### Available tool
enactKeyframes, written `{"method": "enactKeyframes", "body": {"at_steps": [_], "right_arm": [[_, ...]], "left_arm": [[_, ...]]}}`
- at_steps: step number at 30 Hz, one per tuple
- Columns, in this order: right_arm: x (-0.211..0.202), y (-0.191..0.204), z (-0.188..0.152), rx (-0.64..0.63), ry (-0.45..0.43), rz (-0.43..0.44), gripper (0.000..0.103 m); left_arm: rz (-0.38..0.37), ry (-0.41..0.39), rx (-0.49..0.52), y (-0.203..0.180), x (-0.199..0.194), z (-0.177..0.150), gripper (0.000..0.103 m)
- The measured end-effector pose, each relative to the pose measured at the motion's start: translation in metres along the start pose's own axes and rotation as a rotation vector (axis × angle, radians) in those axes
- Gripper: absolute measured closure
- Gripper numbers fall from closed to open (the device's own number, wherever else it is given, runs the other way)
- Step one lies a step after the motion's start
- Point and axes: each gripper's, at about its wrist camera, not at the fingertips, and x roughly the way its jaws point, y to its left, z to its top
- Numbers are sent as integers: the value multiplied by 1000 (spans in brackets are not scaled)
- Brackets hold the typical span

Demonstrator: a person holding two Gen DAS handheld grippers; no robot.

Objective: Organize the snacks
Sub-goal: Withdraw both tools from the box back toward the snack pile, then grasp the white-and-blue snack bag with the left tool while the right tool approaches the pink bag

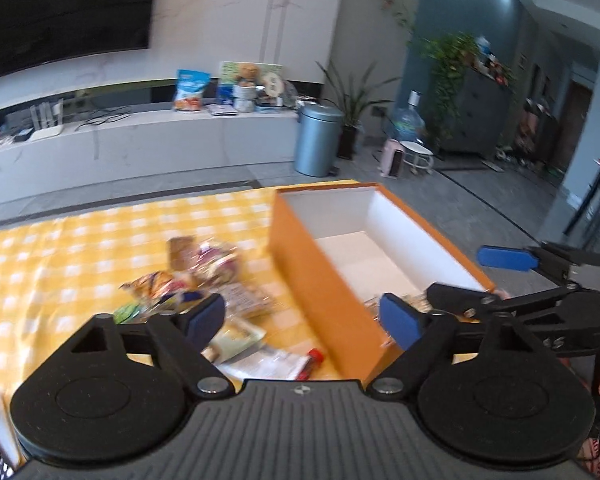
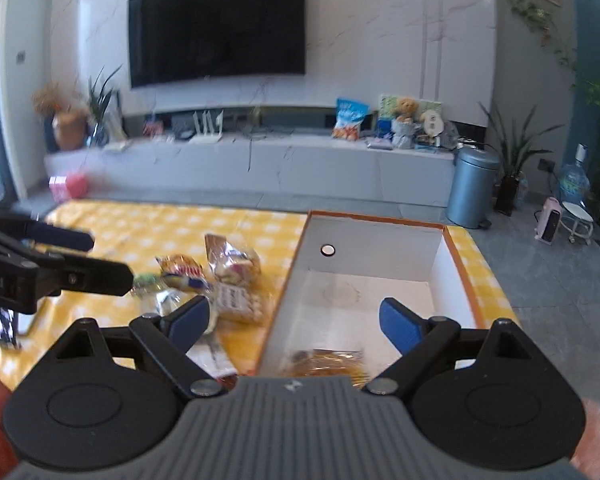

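An open orange box (image 1: pixel 312 272) with a white inside stands on the yellow checked tablecloth (image 1: pixel 60 248); it also shows in the right wrist view (image 2: pixel 288 280). One wrapped snack (image 2: pixel 328 362) lies at its near end. A pile of wrapped snacks (image 1: pixel 204 276) lies left of the box, also in the right wrist view (image 2: pixel 220 280). My left gripper (image 1: pixel 302 316) is open and empty above the pile's near edge and the box's left wall. My right gripper (image 2: pixel 294 318) is open and empty over the box's near end; it shows in the left wrist view (image 1: pixel 452 276).
The table's far edge (image 2: pixel 180 208) meets grey floor. Beyond stand a low white TV bench (image 2: pixel 260 160), a grey bin (image 2: pixel 474 188), potted plants (image 2: pixel 512 160) and a water bottle (image 2: pixel 574 184). My left gripper shows at the left in the right wrist view (image 2: pixel 110 258).
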Motion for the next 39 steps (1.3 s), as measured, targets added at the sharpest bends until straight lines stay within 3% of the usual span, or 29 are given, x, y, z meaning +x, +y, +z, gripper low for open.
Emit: {"method": "enactKeyframes", "body": {"at_steps": [2,5,10,13,18,23,32,39], "right_arm": [[-3,8,-7,50,-17,7,14],[-5,20,-18,100,-39,18,23],[-2,47,-41,97,-39,26,32],[7,62,-53,82,-12,49,39],[22,78,-66,75,36,94,51],[35,89,-70,63,66,125,52],[70,94,-53,-10,92,83,67],[110,95,-43,-58,124,63,67]], "left_arm": [[33,-6,-24,9,-3,-10,11],[68,-10,-64,21,-7,-26,14],[79,12,-134,39,-10,-54,22],[108,16,-126,44,-14,-70,23],[149,-14,-33,38,-18,-88,24],[139,-21,57,40,-10,-91,22],[133,16,248,48,22,-77,13],[134,63,400,48,63,-68,12]]}}
